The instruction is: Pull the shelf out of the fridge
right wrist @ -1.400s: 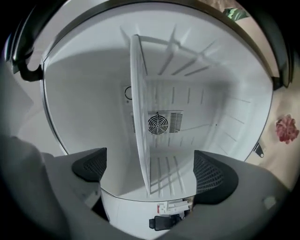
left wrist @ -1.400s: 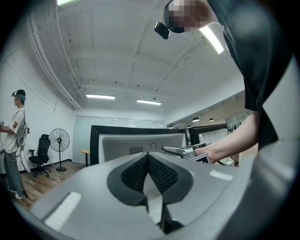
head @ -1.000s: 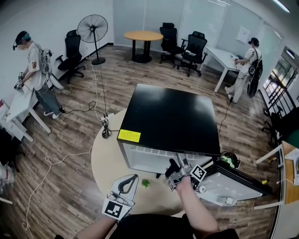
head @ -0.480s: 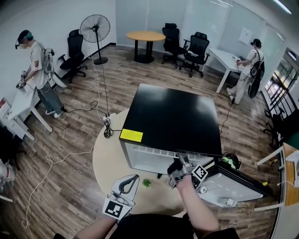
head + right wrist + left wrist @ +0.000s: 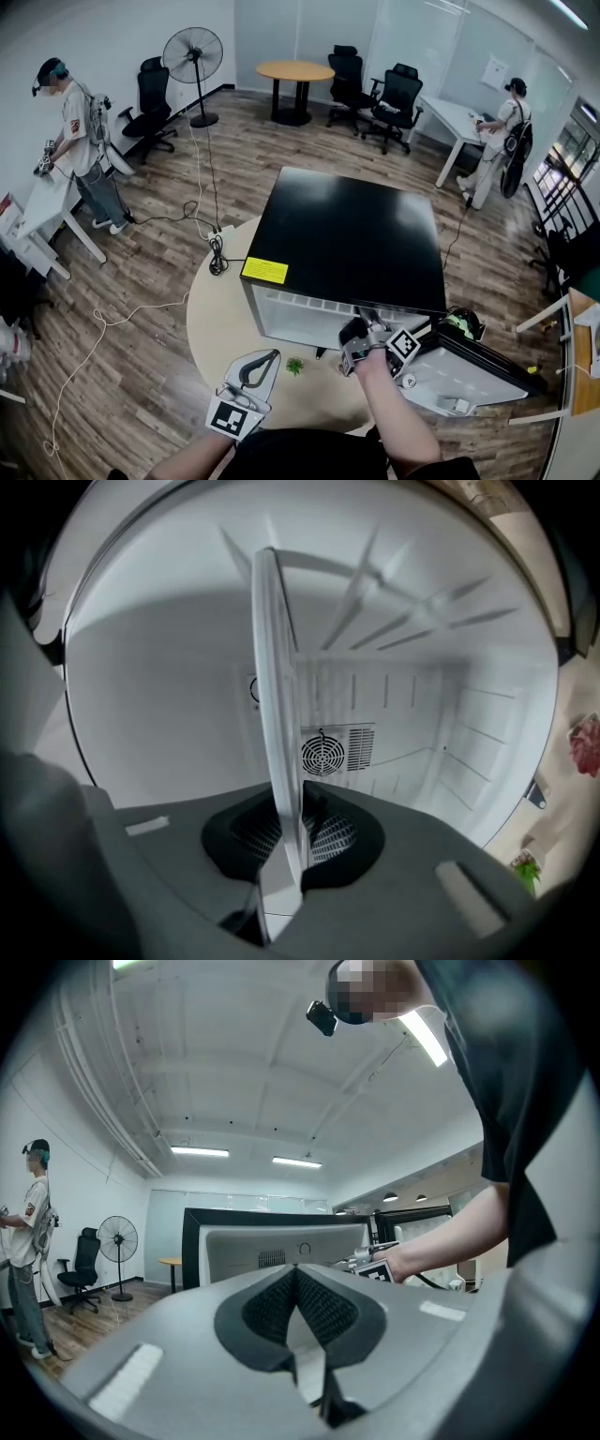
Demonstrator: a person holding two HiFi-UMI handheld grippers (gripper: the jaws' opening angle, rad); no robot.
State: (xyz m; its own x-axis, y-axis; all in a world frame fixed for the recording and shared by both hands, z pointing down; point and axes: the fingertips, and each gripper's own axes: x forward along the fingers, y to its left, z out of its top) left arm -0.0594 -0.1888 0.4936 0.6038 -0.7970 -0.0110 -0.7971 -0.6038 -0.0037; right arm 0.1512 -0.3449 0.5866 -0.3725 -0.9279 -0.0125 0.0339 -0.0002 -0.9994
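Inside the fridge (image 5: 159, 724), the shelf (image 5: 272, 686) runs edge-on toward the back wall (image 5: 403, 705), right gripper (image 5: 286, 834) jaws just closed on it.

Fridge (image 5: 347, 239) black, yellow label (image 5: 263, 271); shelf (image 5: 272, 714) white, maybe translucent; table (image 5: 211, 319) beige

The left gripper (image 5: 297, 1274), jaws closed on nothing, is pointed at the fridge (image 5: 267, 1243), near whose right edge the right gripper (image 5: 367, 1262) is seen.
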